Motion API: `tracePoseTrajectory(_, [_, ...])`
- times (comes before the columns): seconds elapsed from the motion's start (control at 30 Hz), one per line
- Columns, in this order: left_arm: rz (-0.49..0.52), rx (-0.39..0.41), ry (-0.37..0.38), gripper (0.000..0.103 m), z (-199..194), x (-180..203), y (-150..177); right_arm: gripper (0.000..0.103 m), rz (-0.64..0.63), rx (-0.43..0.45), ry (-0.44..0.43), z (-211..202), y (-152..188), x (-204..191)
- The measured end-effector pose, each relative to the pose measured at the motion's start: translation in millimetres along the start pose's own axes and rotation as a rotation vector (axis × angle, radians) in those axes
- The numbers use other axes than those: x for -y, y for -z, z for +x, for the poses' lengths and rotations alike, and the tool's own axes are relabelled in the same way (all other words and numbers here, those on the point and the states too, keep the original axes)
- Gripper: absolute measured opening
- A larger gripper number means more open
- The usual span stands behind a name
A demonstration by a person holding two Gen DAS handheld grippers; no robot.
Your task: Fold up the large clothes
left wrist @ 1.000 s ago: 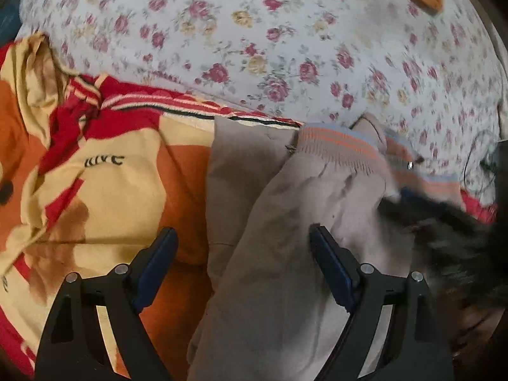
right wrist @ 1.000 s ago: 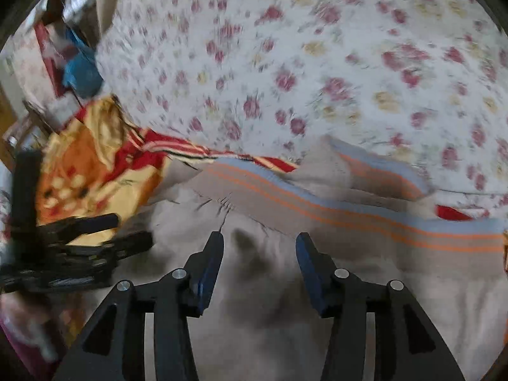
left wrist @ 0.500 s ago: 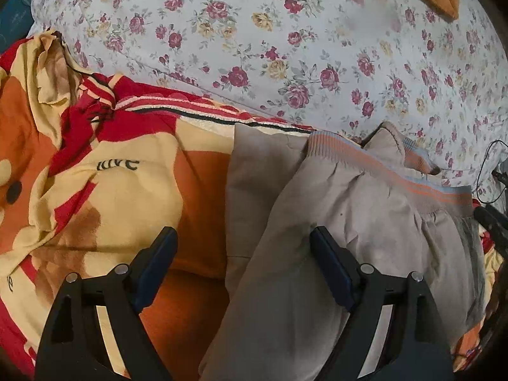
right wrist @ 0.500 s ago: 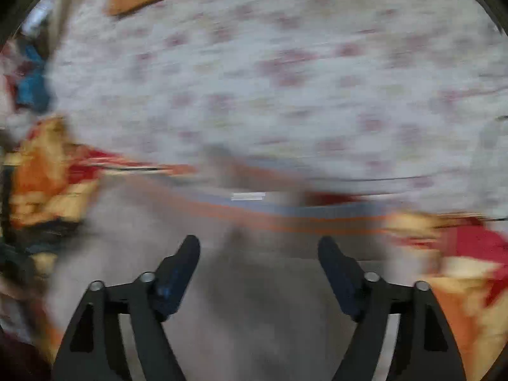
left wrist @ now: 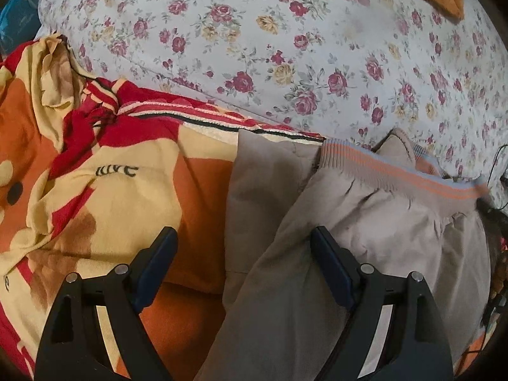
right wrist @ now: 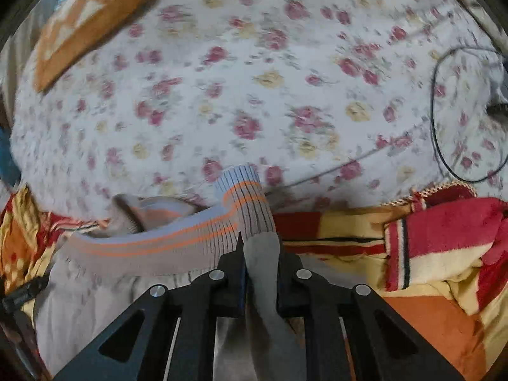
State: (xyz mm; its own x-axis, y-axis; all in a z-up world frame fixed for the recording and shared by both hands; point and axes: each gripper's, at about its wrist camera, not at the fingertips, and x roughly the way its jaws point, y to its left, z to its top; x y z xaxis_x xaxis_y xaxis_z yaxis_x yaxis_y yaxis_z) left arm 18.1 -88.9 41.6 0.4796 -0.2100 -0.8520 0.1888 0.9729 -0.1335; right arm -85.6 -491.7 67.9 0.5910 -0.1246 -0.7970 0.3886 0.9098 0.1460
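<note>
On the cartoon blanket (left wrist: 127, 197), my left gripper (left wrist: 243, 254) hovers spread wide over the beige jacket (left wrist: 365, 238), its long axis running away toward the floral sheet (left wrist: 285, 47). Right view: my right gripper (right wrist: 258, 254) pinches the jacket beside its striped hem (right wrist: 197, 231).

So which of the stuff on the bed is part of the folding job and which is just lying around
Part of the job:
beige jacket
right gripper, shut on its striped hem
left gripper, open above it

Just lying about:
cartoon blanket
floral sheet
black cable
orange cushion
</note>
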Motion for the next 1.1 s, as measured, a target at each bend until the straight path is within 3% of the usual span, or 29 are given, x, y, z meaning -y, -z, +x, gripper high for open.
tracePoseTrajectory(0.07, [0.01,0.0,-0.009,0.086,0.2,1.2,0.7,0.015,-0.015,-0.093,0.015,21.0,7.2,0.6])
tracePoseTrajectory(0.1, [0.015,0.0,-0.012,0.086,-1.2,1.4,0.8,0.026,-0.027,-0.133,0.022,28.1,13.5,0.1])
tracePoseTrajectory(0.17, [0.018,0.01,-0.022,0.086,-5.8,1.1,1.0,0.034,-0.027,-0.114,0.022,16.5,19.1,-2.0])
tracePoseTrajectory(0.23, [0.02,0.023,-0.03,0.086,-13.3,1.1,1.5,0.048,-0.021,-0.062,0.04,-14.6,20.5,-3.2])
tracePoseTrajectory(0.3, [0.018,0.028,-0.012,0.086,-20.5,2.8,2.9,0.048,-0.051,-0.061,0.068,-40.0,23.7,-7.4])
tracePoseTrajectory(0.37, [0.03,0.027,0.01,0.086,-26.1,7.4,5.0,0.049,-0.102,-0.046,0.027,-69.5,35.4,-16.5])
tracePoseTrajectory(0.47, [0.076,0.04,-0.01,0.086,-30.9,16.2,13.5,0.046,-0.181,-0.128,-0.03,-76.4,61.3,-30.4])
tracePoseTrajectory(0.57, [0.117,0.051,-0.037,0.086,-27.3,20.1,21.4,0.043,-0.255,-0.146,0.109,-60.1,87.9,-30.4])
tracePoseTrajectory(0.67, [0.111,0.061,-0.043,0.087,-24.8,18.0,24.0,0.043,-0.182,-0.147,0.138,-46.0,97.4,-8.2])
tracePoseTrajectory(0.8, [0.1,0.081,-0.05,0.086,-36.6,18.1,25.0,0.047,-0.135,-0.108,0.127,-73.8,85.2,-9.6])
tracePoseTrajectory(0.9, [0.121,0.098,-0.067,0.086,-44.9,21.4,29.5,0.052,-0.169,-0.071,0.071,-94.1,92.9,-29.1])
tracePoseTrajectory(1.1, [0.145,0.12,-0.102,0.086,-59.4,24.0,39.1,0.052,-0.214,-0.083,-0.089,-96.4,106.3,-83.4])
